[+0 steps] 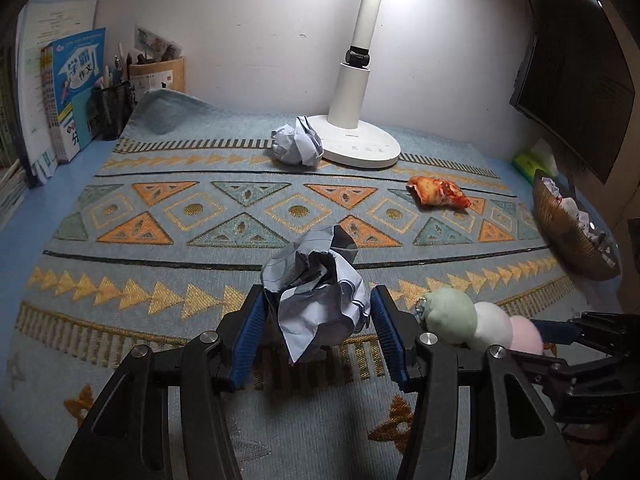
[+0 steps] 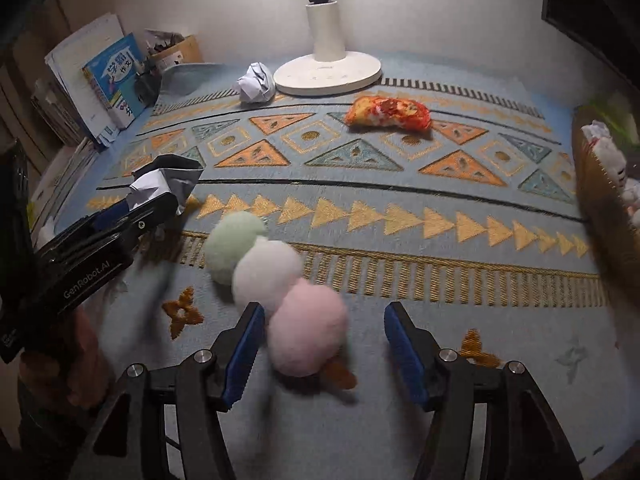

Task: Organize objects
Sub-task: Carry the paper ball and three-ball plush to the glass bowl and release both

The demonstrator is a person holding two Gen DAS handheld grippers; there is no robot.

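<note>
We see a crumpled ball of lined paper (image 1: 316, 296) raised above the patterned rug (image 1: 168, 216), pinched from both sides. A plush skewer of three balls (image 2: 276, 276) — green, white, pink, with a brown stick end — lies slanting on the rug just beside it. A second paper ball (image 1: 298, 142) rests against the lamp base (image 1: 360, 144), a pizza-slice plush (image 1: 438, 192) lies near it, and a woven basket (image 1: 568, 236) at the right edge holds more crumpled paper.

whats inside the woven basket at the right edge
The woven basket holds crumpled white paper and a small white plush item with red marks. Its wall and the frame edge cover the rest, so anything deeper inside cannot be seen.
</note>
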